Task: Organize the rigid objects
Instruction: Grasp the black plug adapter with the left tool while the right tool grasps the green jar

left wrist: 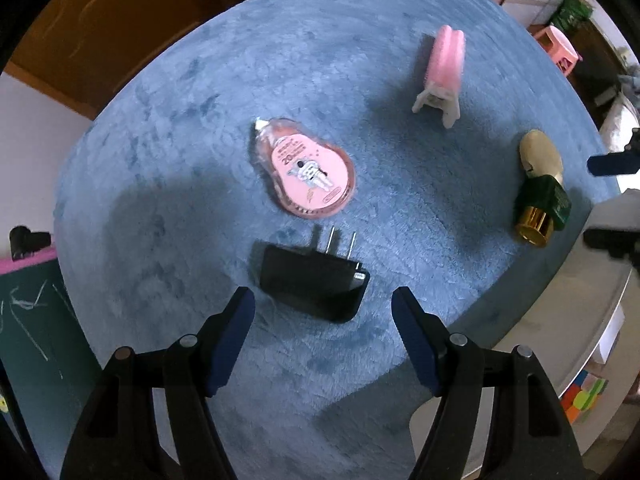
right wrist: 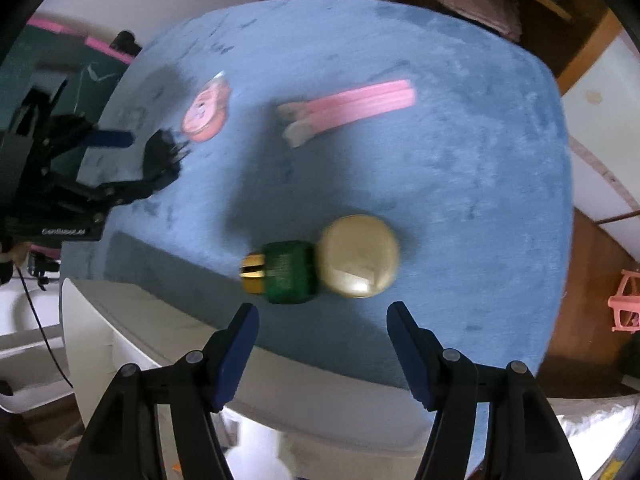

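Several small objects lie on a blue plush mat point(left wrist: 192, 92). A black plug adapter point(left wrist: 312, 282) lies just ahead of my open, empty left gripper point(left wrist: 323, 300). Beyond it lies a pink correction-tape dispenser point(left wrist: 306, 168). A pink and white clip point(left wrist: 442, 70) lies farther right. A green bottle with a gold cap and cream top point(left wrist: 542, 188) lies near the mat's right edge. In the right wrist view that bottle point(right wrist: 320, 266) lies just ahead of my open, empty right gripper point(right wrist: 323, 314). The clip point(right wrist: 348, 108), the dispenser point(right wrist: 206, 114) and the adapter point(right wrist: 164, 154) lie beyond.
The mat point(right wrist: 480, 160) covers a white table whose edge point(right wrist: 120, 320) shows below it. A green chalkboard point(left wrist: 32, 320) stands at the left. A pink stool point(left wrist: 558, 46) and wooden furniture stand behind. The left gripper's body point(right wrist: 48, 152) shows at the mat's left edge.
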The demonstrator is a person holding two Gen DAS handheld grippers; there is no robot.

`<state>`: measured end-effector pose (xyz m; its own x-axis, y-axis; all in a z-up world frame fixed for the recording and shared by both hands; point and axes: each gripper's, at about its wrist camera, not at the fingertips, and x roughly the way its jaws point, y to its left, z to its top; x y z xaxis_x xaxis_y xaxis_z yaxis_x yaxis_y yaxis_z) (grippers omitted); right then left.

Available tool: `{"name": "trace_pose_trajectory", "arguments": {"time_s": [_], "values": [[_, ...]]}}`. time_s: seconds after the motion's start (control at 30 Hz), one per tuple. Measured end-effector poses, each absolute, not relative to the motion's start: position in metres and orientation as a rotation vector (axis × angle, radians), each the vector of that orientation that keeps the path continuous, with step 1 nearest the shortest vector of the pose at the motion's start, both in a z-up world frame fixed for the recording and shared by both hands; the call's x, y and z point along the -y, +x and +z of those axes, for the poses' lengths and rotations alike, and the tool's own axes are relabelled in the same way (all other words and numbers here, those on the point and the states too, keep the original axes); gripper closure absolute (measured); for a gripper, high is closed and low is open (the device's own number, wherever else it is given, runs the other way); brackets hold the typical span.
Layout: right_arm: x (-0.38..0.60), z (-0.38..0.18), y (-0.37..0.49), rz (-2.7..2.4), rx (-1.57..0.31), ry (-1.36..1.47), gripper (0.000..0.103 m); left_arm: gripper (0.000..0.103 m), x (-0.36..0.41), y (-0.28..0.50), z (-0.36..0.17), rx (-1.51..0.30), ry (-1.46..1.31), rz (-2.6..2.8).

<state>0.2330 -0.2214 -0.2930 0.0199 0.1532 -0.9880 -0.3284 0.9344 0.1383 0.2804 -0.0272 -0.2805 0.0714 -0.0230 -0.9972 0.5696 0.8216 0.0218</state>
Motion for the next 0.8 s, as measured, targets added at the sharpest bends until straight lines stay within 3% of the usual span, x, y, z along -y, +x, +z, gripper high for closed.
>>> {"name": "trace_pose_trajectory", "arguments": {"time_s": [0.3,0.63,0.8], "values": [[0.182,-0.308,0.239,0.335,-1.527,-0.24,0.036,0.029,0.032,0.284,-0.291,-1.444,0.524,-0.478],[0.156,-0.33,0.241,0.28,-1.568,-0.319,0.059,0.029,0.036,0.291,-0.309,-1.454,0.539,-0.478],[0.157,-0.328,0.24,0.29,-1.557,-0.271,0.06,0.035,0.036,0.289,-0.315,-1.425,0.536,-0.491]]}}
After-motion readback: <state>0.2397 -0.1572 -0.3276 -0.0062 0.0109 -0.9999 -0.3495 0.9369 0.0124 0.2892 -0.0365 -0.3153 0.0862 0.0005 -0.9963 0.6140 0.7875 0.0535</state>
